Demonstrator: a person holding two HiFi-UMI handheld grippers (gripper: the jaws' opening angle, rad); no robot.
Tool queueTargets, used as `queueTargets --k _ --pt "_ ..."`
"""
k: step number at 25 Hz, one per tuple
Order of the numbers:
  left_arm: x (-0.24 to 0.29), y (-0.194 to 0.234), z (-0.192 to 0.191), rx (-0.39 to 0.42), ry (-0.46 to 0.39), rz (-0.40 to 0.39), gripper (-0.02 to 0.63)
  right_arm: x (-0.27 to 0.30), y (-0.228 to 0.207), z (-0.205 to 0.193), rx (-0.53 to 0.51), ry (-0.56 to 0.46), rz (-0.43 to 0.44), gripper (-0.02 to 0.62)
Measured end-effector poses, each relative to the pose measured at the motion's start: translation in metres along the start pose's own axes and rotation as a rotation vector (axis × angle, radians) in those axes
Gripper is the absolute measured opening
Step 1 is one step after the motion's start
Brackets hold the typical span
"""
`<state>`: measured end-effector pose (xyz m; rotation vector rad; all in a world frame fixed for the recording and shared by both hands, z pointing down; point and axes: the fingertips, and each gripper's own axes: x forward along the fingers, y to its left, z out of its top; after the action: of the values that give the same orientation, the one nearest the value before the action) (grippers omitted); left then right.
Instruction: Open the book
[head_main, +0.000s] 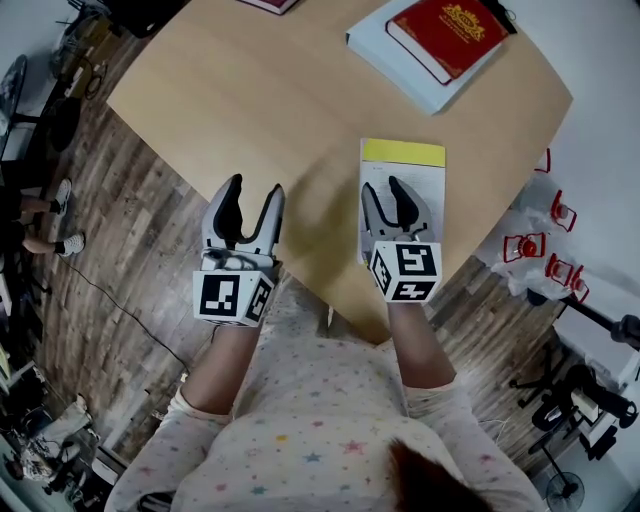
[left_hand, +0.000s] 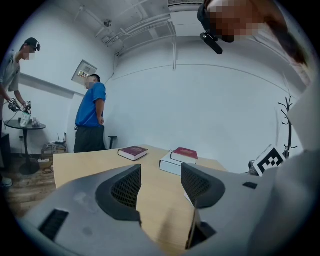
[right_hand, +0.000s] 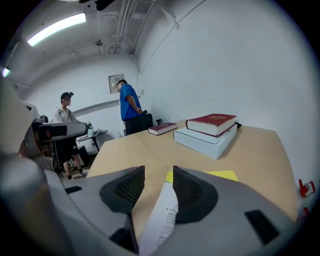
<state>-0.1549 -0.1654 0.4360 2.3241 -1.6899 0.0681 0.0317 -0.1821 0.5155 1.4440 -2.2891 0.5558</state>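
Fingers (right_hand: 192, 192) of the right gripper (head_main: 382, 187) stand apart, and a white printed leaf (right_hand: 165, 220) of the book (head_main: 422, 181) rises through the gap between them; the gap is wider than the leaf, so they are not clamped on it. The book, white with a yellow band (head_main: 403, 152) along its far edge, lies flat on the wooden worktop (head_main: 270, 100) near the worktop's near edge, and the right gripper sits directly over its near half. To the left, the left gripper (head_main: 256, 186) hovers above the worktop's near edge, well apart from the book; its fingers (left_hand: 125, 187) are also spread, and only bare wood shows between them. Farther back on the worktop's right side, a red hardback (head_main: 447, 33) rests on top of a thicker pale book (head_main: 385, 52), apart from the yellow-banded book. A dark red book (right_hand: 162, 128) lies alone at the far end of the worktop. Beyond it a person in a blue top (right_hand: 129, 107) stands by the white wall, and another person in a cap (right_hand: 65, 112) is farther off to the left. Wood-plank flooring (head_main: 110, 260) surrounds the worktop.
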Motion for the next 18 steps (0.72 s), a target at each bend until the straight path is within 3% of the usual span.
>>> queueTargets --k 18 --pt "-0.006 0.013 -0.02 -0.004 0.052 0.003 0.229 0.04 0.001 -0.07 -0.12 0.242 -0.129 0.199"
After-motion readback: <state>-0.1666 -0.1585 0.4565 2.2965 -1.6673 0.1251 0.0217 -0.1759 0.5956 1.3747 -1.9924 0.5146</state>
